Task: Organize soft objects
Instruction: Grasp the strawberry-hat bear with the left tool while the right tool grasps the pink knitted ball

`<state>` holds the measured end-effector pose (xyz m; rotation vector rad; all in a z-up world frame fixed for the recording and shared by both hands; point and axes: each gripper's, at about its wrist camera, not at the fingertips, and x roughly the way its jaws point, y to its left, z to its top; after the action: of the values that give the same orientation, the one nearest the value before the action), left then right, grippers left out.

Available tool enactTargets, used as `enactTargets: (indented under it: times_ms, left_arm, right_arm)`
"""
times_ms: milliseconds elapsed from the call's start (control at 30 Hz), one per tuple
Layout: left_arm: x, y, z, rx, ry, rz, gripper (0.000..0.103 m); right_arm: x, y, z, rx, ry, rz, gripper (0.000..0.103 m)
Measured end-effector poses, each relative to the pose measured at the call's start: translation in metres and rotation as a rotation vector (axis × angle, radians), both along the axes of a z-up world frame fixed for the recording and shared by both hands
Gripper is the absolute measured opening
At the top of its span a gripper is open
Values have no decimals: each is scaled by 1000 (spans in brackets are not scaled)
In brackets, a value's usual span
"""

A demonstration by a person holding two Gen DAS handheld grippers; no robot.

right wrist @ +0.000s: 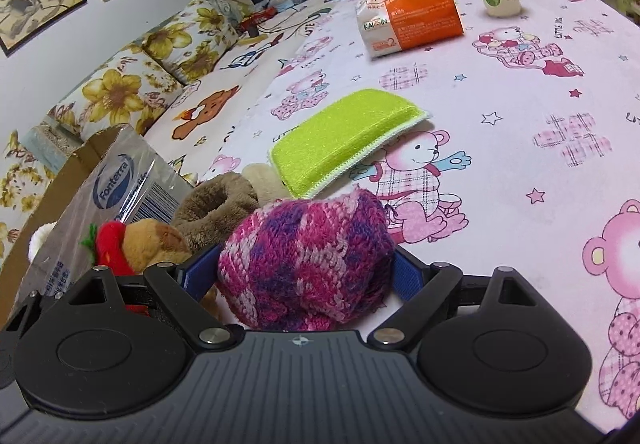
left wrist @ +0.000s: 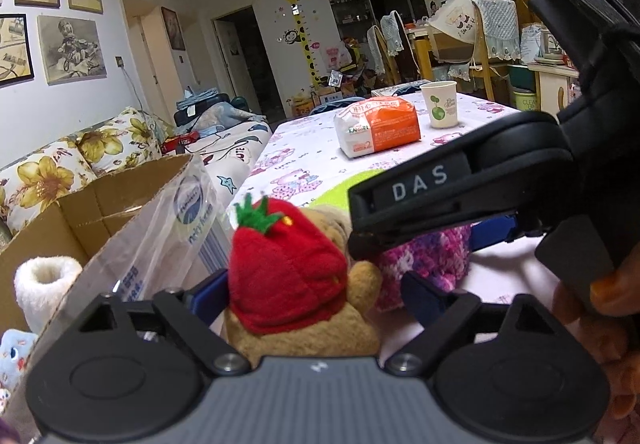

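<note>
A tan plush bear in a red strawberry hat sits between the blue pads of my left gripper. The left pad is against the hat and the right pad stands clear of the bear, so this gripper is open. In the right wrist view the bear lies to the left of my right gripper. That gripper's blue pads press both sides of a pink and purple knit ball resting on the table. From the left wrist view the right gripper hangs over the knit ball.
A green sponge and a brown plush ring lie just beyond. A cardboard box with a plastic bag and a white plush roll stands left of the table. An orange tissue pack and a paper cup sit farther back.
</note>
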<state>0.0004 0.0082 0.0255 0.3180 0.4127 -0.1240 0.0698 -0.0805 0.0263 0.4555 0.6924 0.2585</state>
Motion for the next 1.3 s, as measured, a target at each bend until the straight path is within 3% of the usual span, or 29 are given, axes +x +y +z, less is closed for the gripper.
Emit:
enactTargets:
  times_ms: [133,367,600,900,1300]
  left_arm:
    - [2,4,2,-25,-5,8,76]
    - [3,5,3,-43,-9,18,65]
    - [2,6,6,-63,-2,20,61]
    - [3,11,12,-134,3,18,60]
    - [-5,13,24,-213,-57,-24,60]
  right_arm:
    - [0,-2,1,5,-6,-5,102]
    - [-6,-4,2,12,-21,-22,86]
    - [-10,-7,4,5,-34,-38,78]
    - [-16,-11,7,-3,-57,-73,76]
    - [-22,-16,11,-13,-89,-114,76]
